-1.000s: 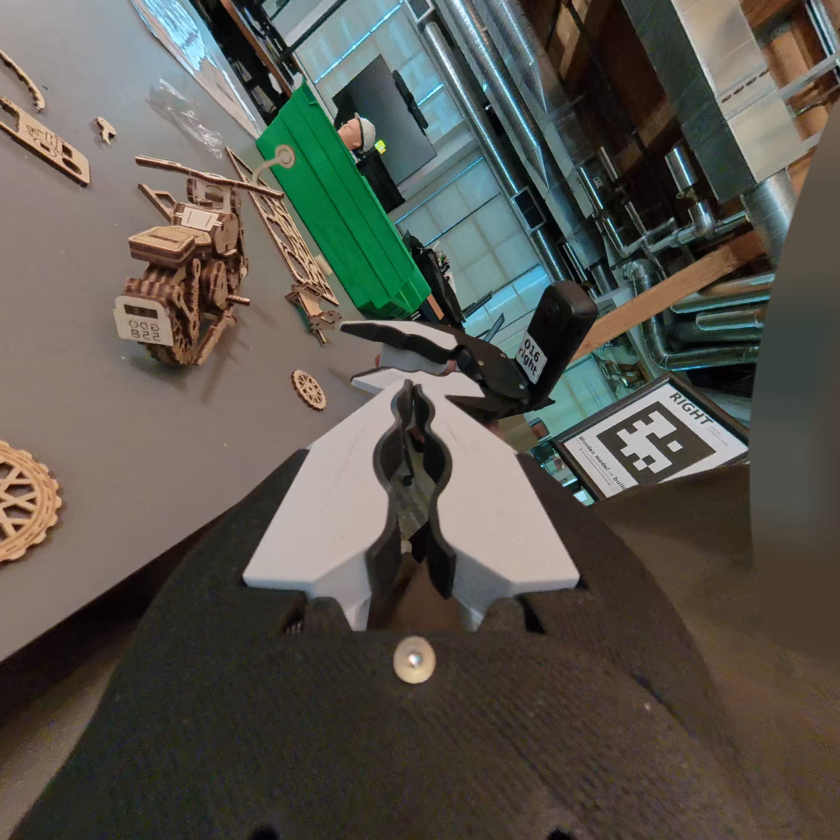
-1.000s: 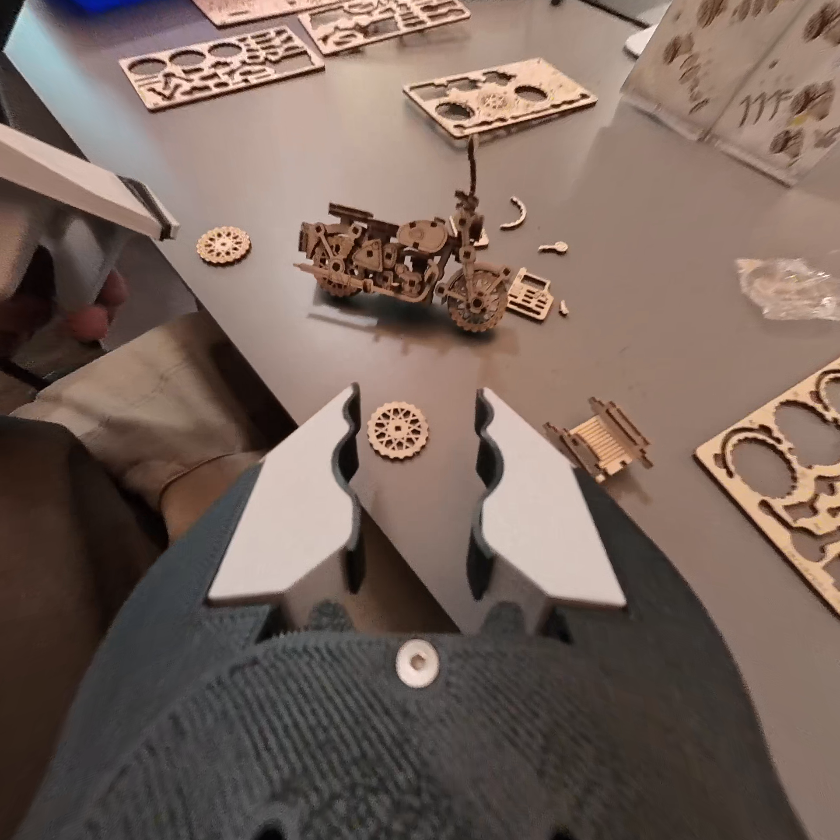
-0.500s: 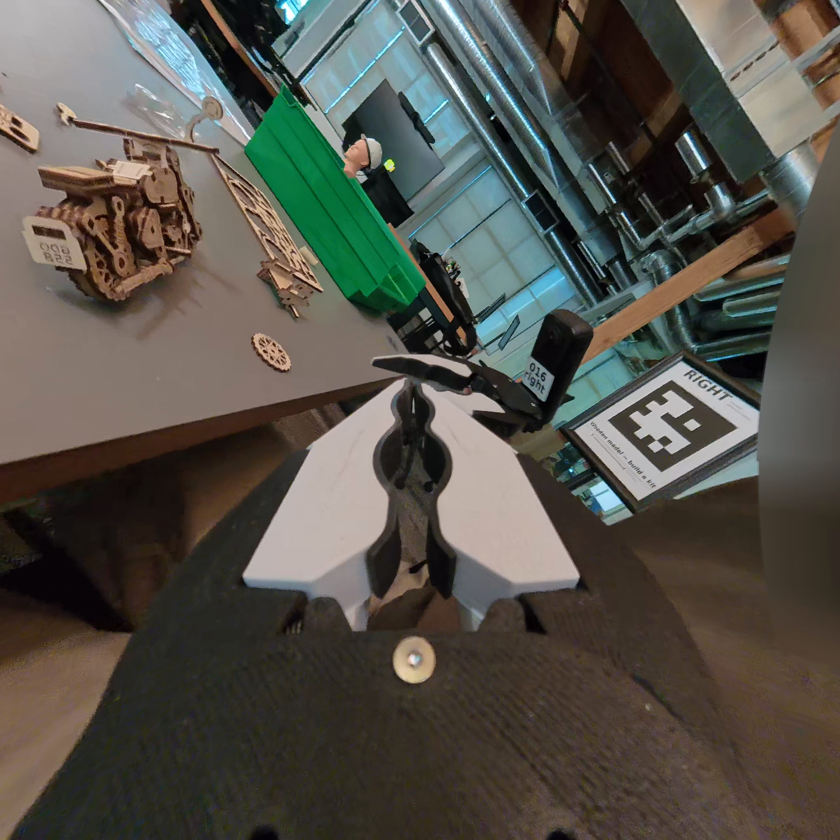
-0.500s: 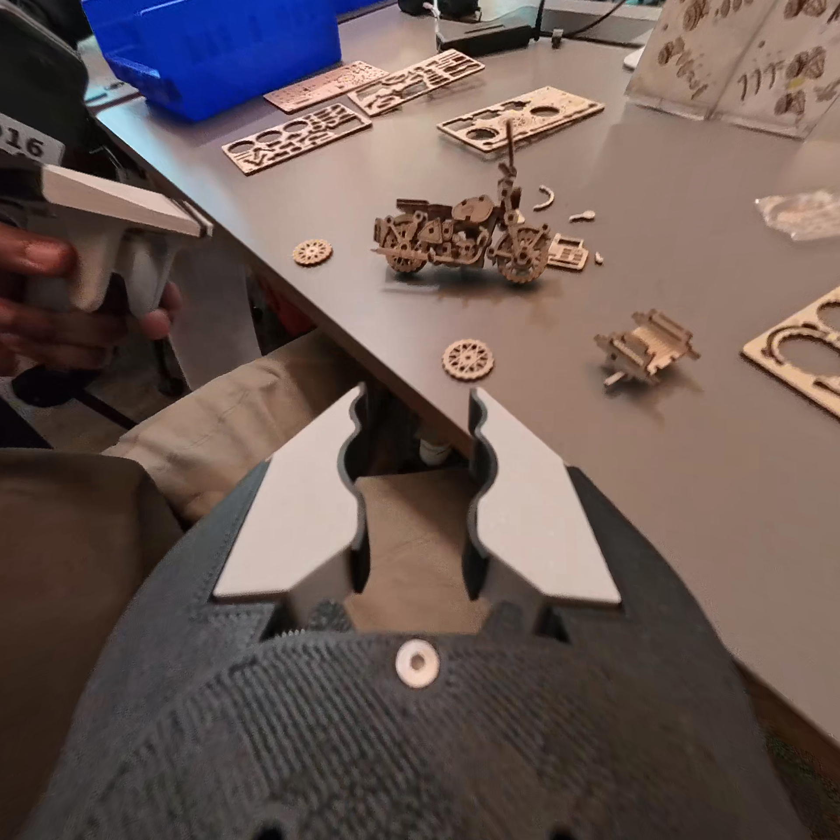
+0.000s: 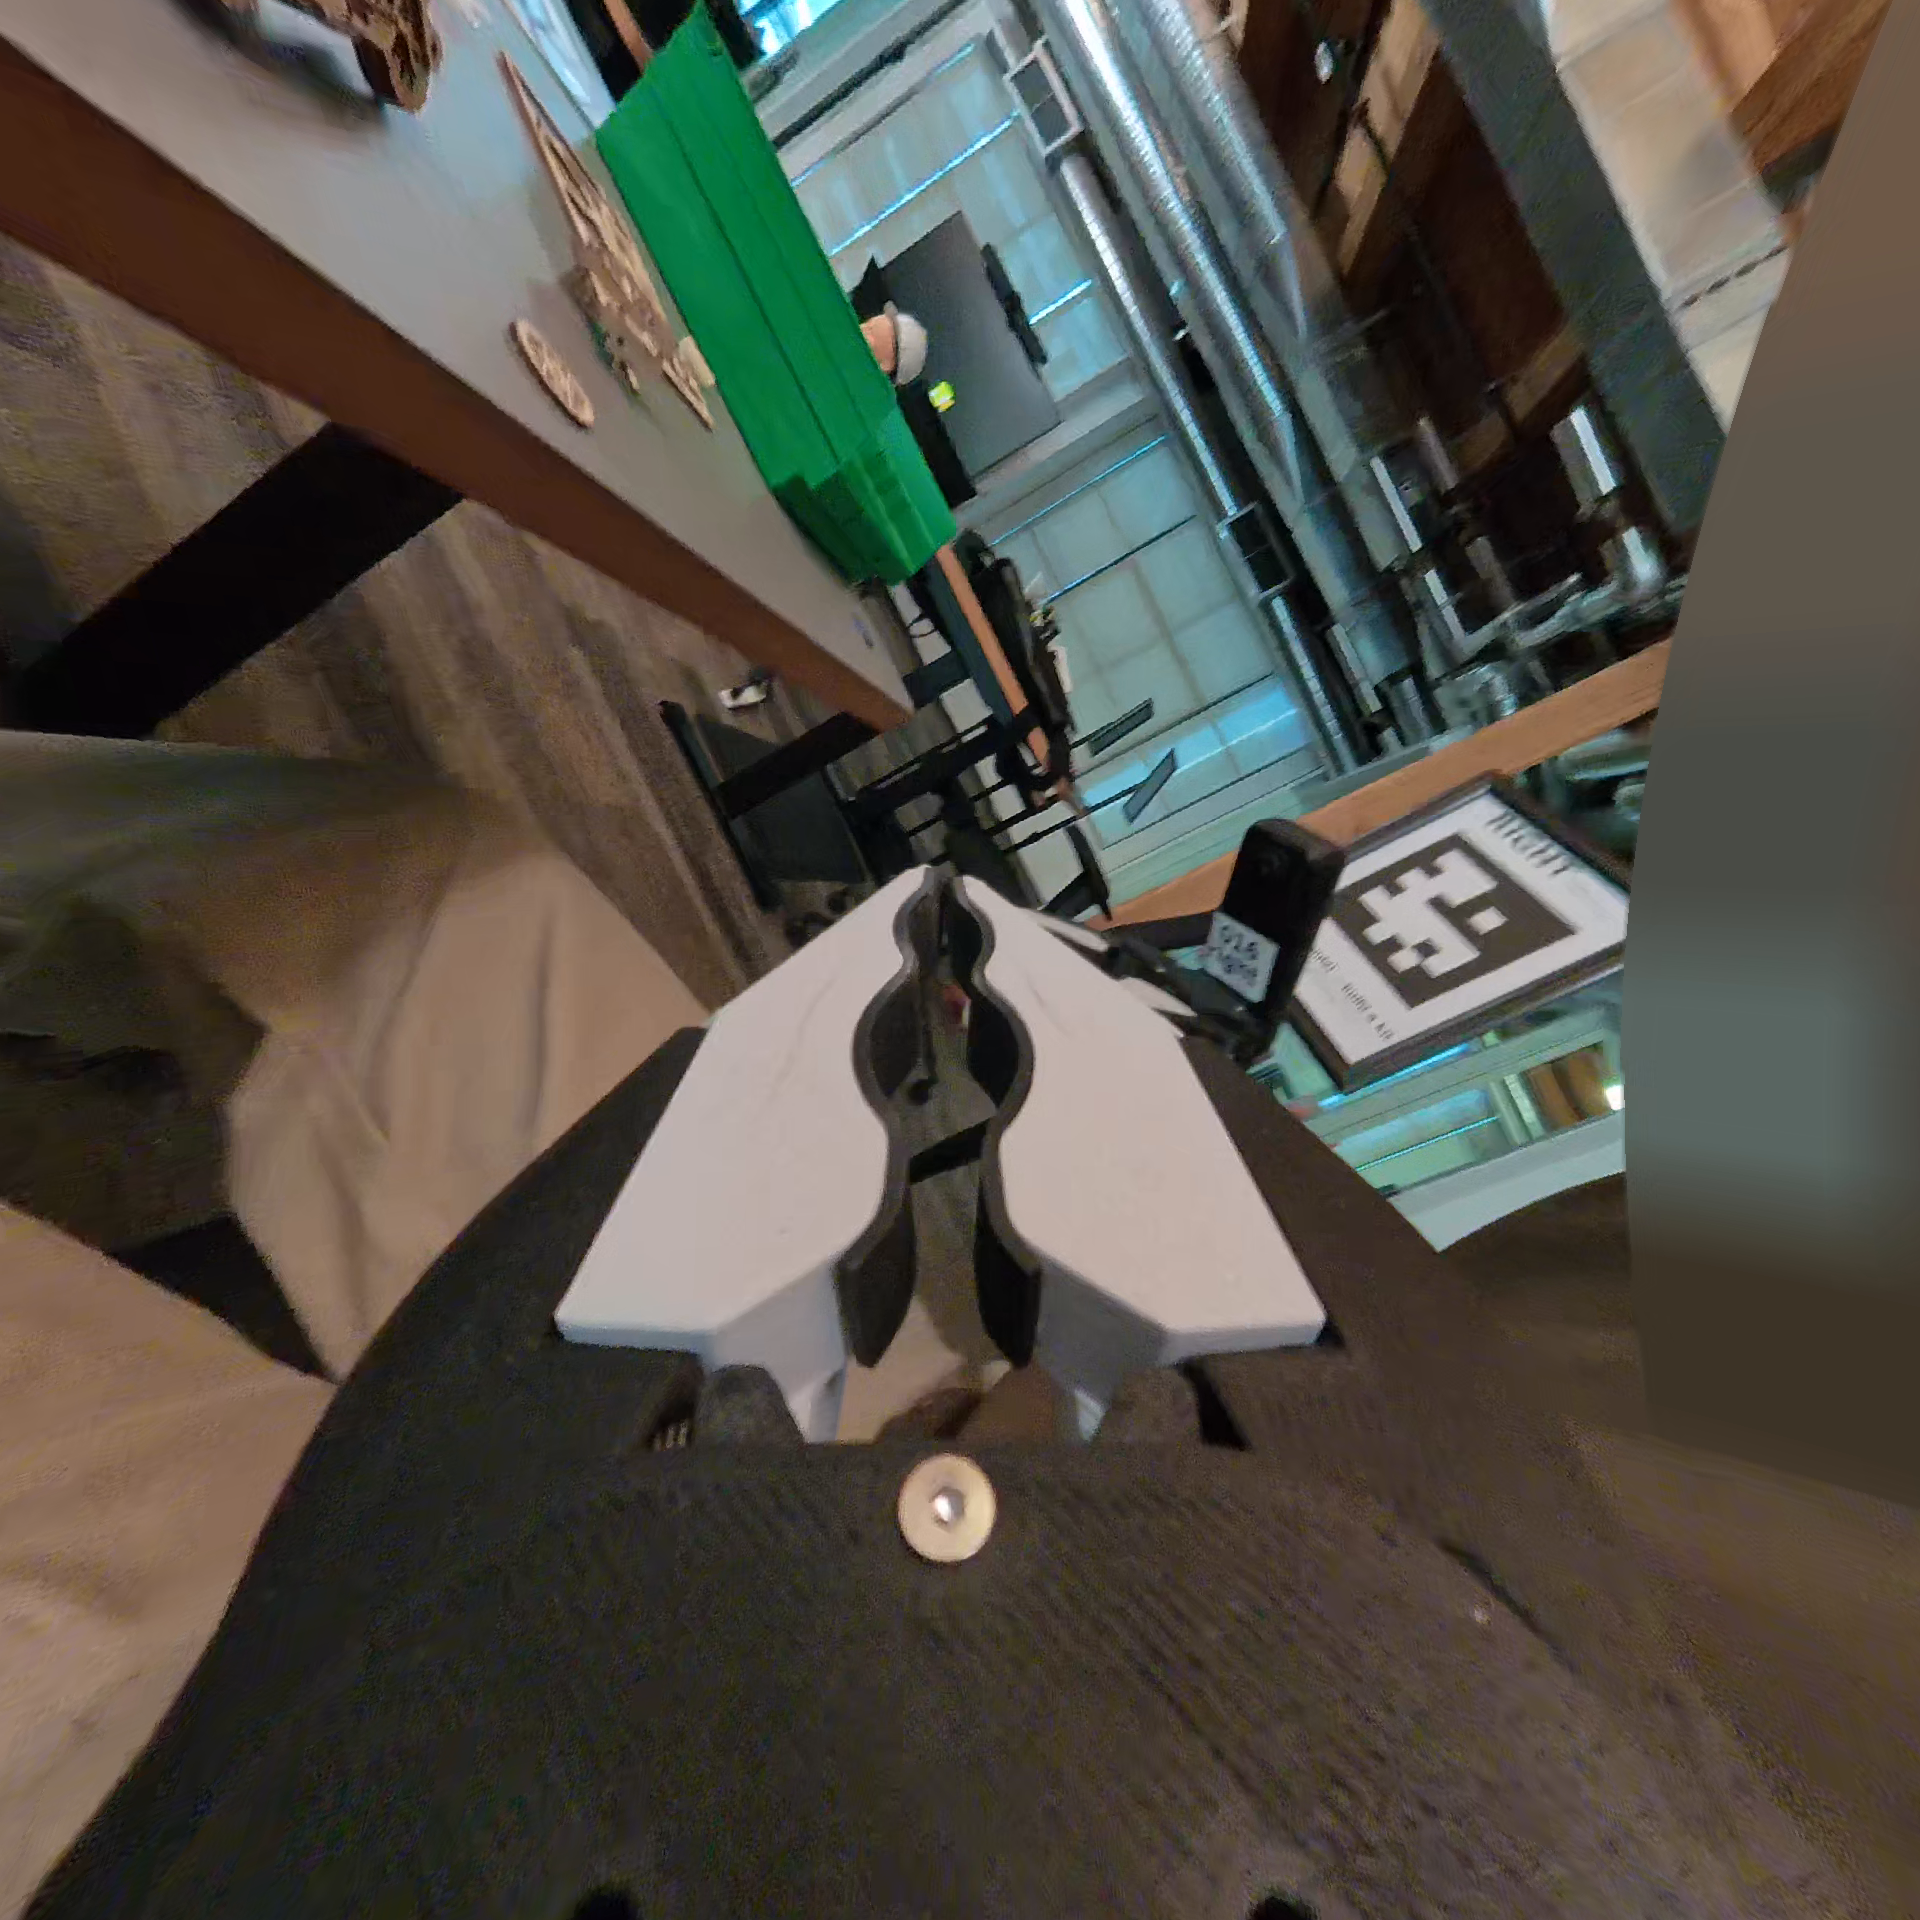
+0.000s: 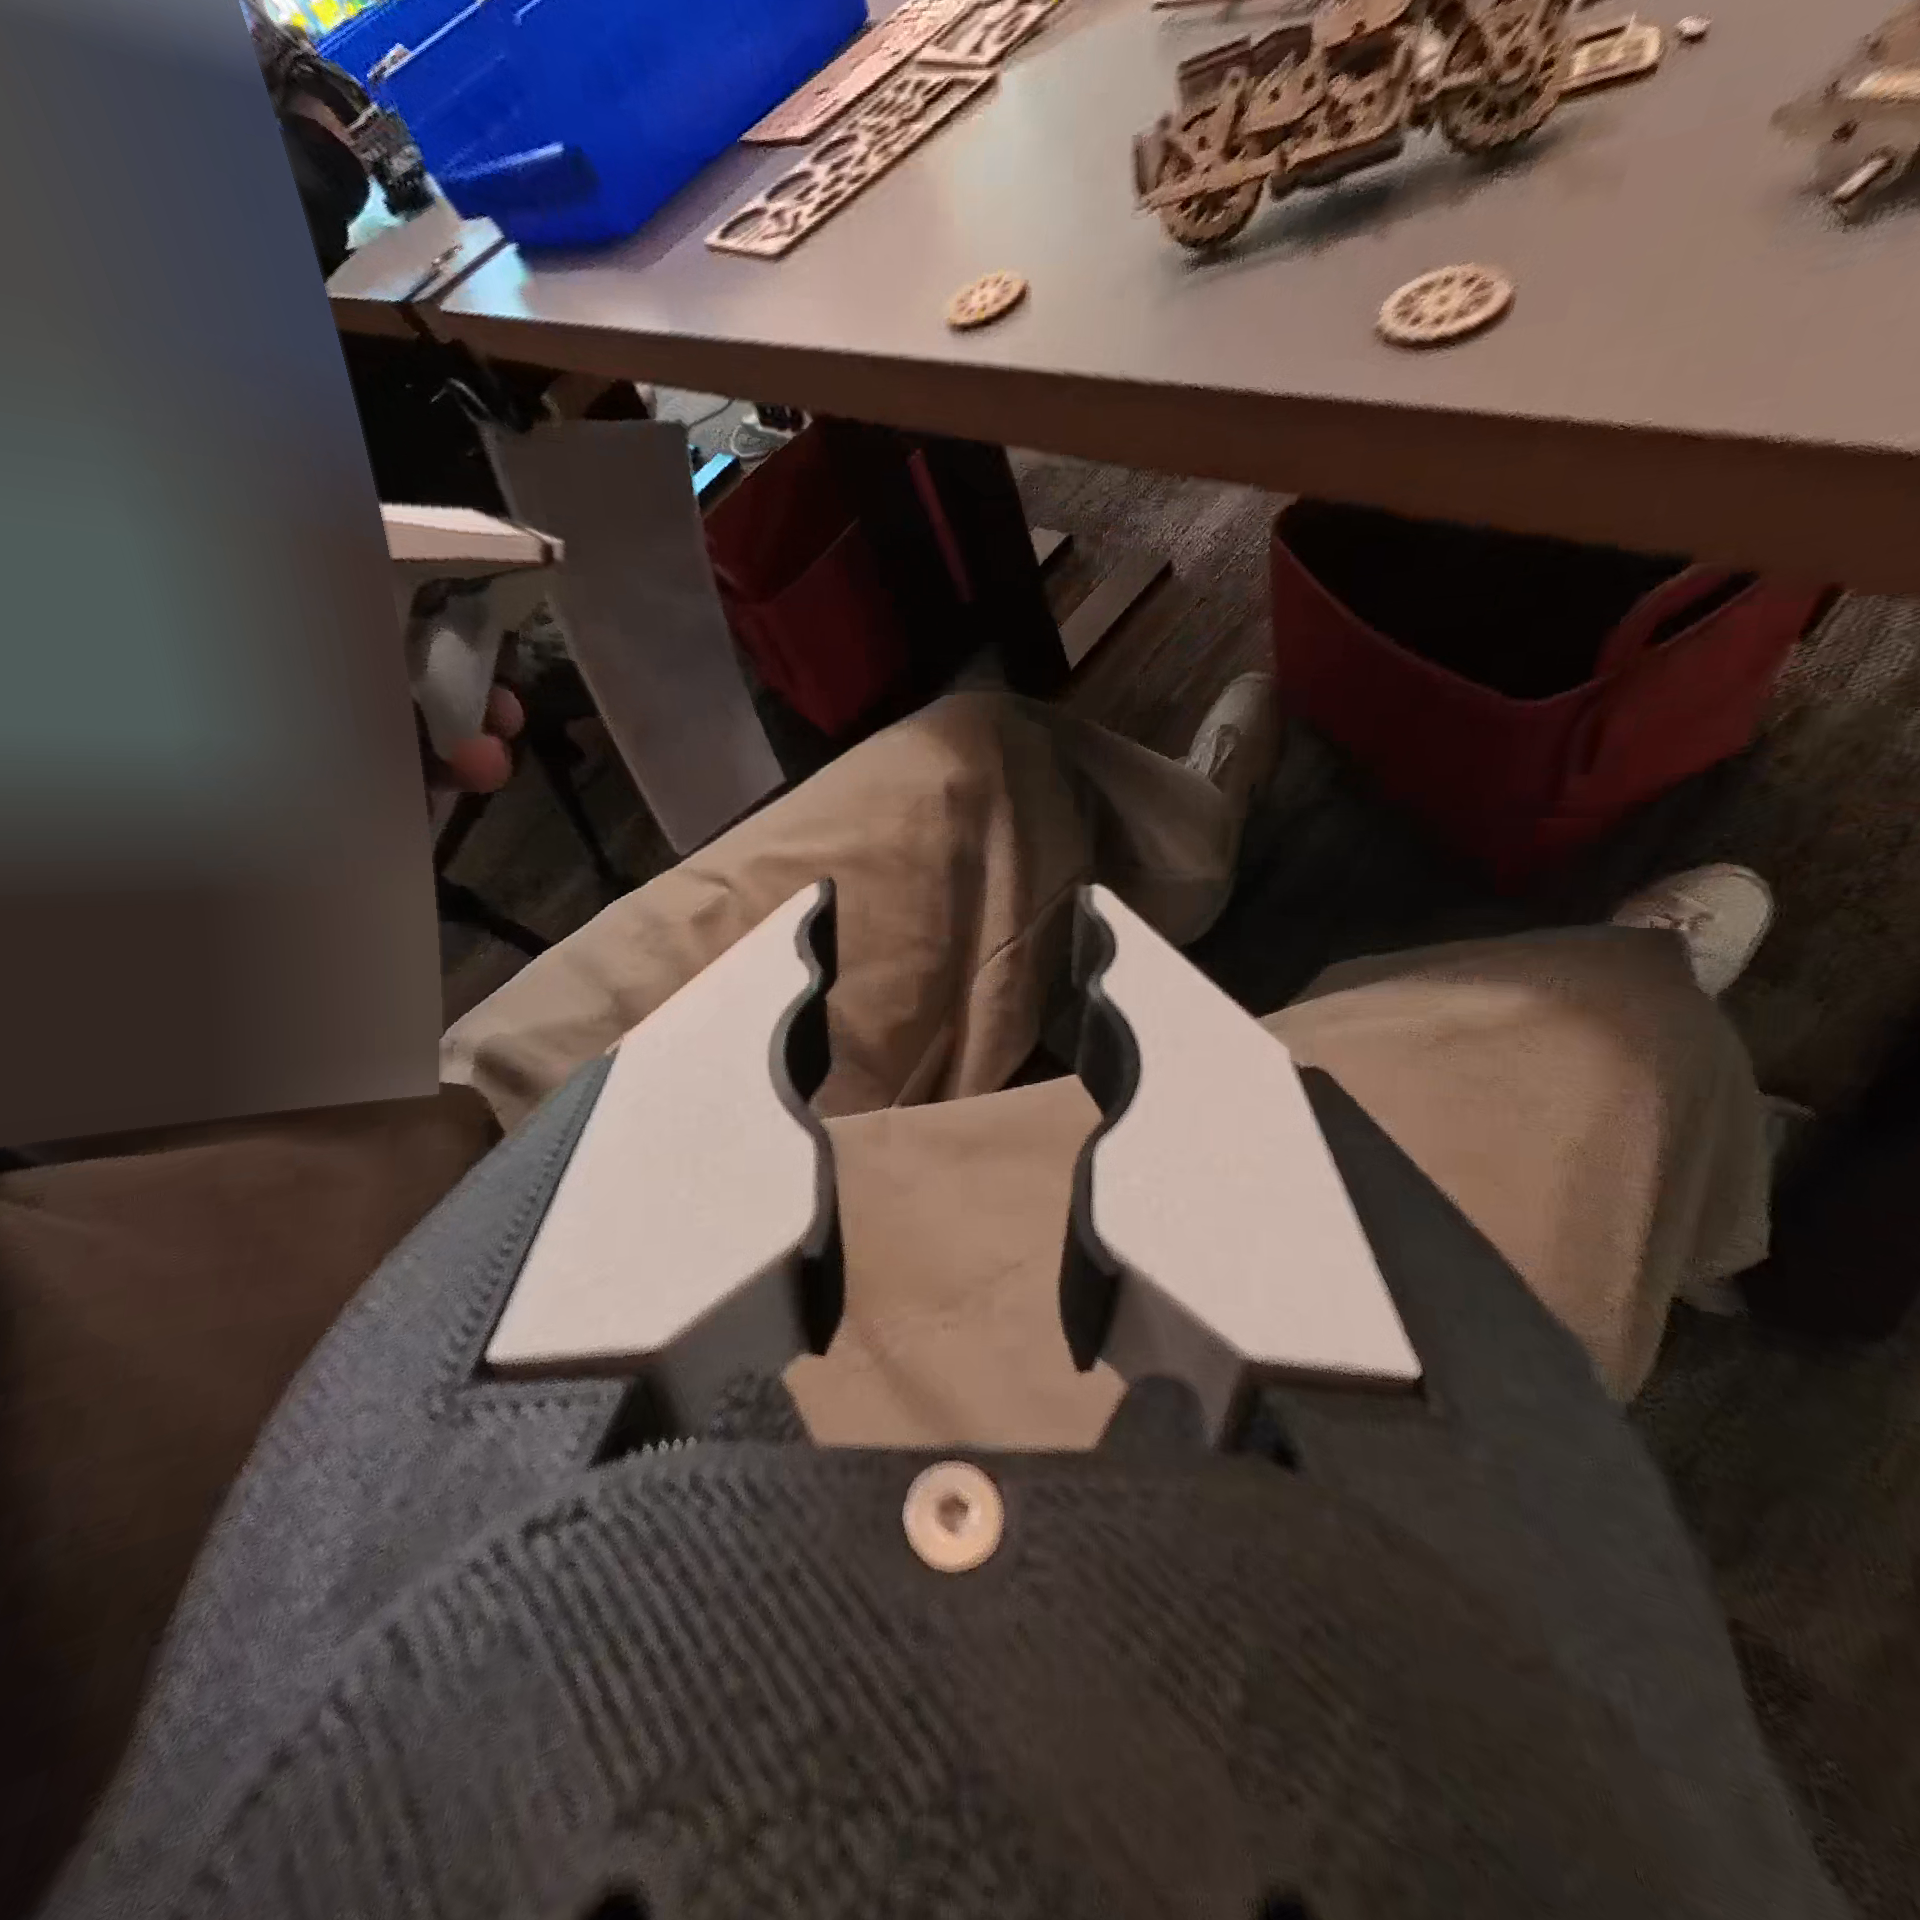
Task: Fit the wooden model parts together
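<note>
The wooden motorcycle model point(image 6: 1340, 114) stands on the grey table point(image 6: 1143, 343), far ahead of my right gripper point(image 6: 956, 914). Two loose wooden gear wheels lie near the table's front edge, one at left point(image 6: 985, 299) and one at right point(image 6: 1444, 303). My right gripper is open and empty, held below table height over a person's lap. My left gripper point(image 5: 943, 883) is shut with nothing between its fingers, also below the table edge point(image 5: 416, 343). A wooden gear point(image 5: 551, 369) shows on the table in the left wrist view. The right gripper's body point(image 5: 1262, 935) shows there too.
Perforated wooden part sheets point(image 6: 862, 135) and a blue bin point(image 6: 623, 104) sit at the table's far left. A green bin point(image 5: 769, 312) stands on the table in the left wrist view. Red bags point(image 6: 1507, 707) and a person's legs in tan trousers point(image 6: 935, 852) are under the table. Some 15 centimetres of space lies between my two pairs of fingers. Both grippers' tips are roughly 30 centimetres from the wooden motorcycle model point(image 6: 1340, 114).
Both grippers have dropped back from over the table to below its edge, above the lap. The left stayed shut and the right stayed open.
</note>
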Motion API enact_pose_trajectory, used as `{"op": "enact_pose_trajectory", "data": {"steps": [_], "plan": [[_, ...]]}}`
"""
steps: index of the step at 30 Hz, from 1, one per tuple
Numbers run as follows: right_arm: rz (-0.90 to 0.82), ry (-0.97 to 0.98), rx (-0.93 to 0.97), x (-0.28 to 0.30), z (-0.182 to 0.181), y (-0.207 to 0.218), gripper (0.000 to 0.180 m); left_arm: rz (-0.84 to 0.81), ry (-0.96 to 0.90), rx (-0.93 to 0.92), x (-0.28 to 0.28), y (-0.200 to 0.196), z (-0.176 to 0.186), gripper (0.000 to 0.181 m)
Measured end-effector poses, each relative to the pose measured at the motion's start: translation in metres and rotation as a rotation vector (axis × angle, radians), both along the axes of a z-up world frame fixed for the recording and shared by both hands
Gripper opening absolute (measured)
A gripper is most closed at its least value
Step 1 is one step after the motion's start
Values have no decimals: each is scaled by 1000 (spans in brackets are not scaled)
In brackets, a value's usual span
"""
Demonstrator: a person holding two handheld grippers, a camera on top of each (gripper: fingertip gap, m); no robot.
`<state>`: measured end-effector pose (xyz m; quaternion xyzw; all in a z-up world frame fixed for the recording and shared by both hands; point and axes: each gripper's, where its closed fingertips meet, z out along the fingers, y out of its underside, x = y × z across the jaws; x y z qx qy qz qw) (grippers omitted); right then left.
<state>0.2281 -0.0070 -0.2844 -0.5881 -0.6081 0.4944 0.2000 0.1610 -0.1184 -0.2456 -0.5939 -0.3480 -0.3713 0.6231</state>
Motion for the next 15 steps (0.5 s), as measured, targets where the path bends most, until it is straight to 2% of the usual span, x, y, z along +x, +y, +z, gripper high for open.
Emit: {"op": "enact_pose_trajectory", "data": {"steps": [5, 8, 12, 15], "plan": [[-92, -9, 18, 54, -1, -8, 54, -9, 128, -120, 44, -21, -20, 0], [-185, 29, -52, 83, 8, -5, 59, -38, 158, -159, 59, -25, -28, 0], [-233, 150, -93, 98, 34, -5, 56, -66, 95, -129, 64, -24, -23, 0], [-244, 152, -75, 97, 33, -2, 51, -83, 39, -87, 60, -21, -14, 0]]}}
